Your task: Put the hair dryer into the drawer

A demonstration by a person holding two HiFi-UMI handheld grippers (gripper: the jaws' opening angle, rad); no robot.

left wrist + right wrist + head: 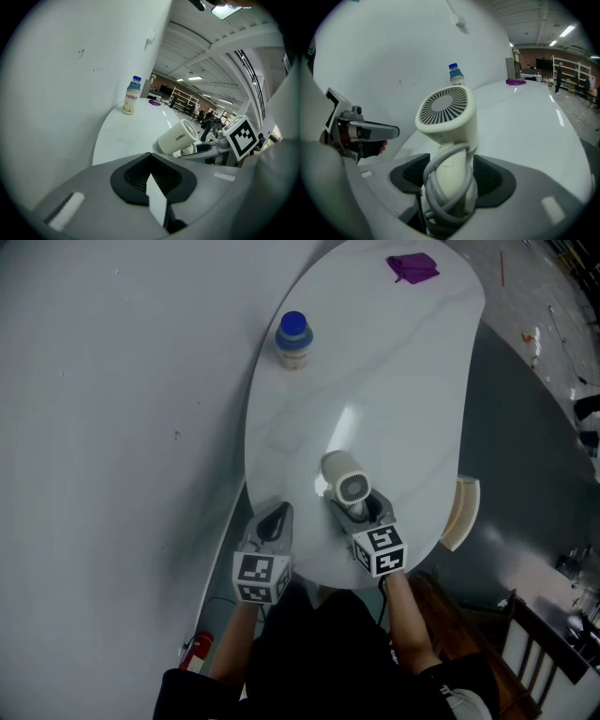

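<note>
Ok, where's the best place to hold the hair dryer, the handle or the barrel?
The handle, taken from its bottom end, as the right gripper has it now. It is narrow enough to sit between the jaws, and the cord wound round it gets pinned too. The barrel looks too wide and round, so it would likely slip.

Industrial hall with shelving racks (183, 99)
</note>
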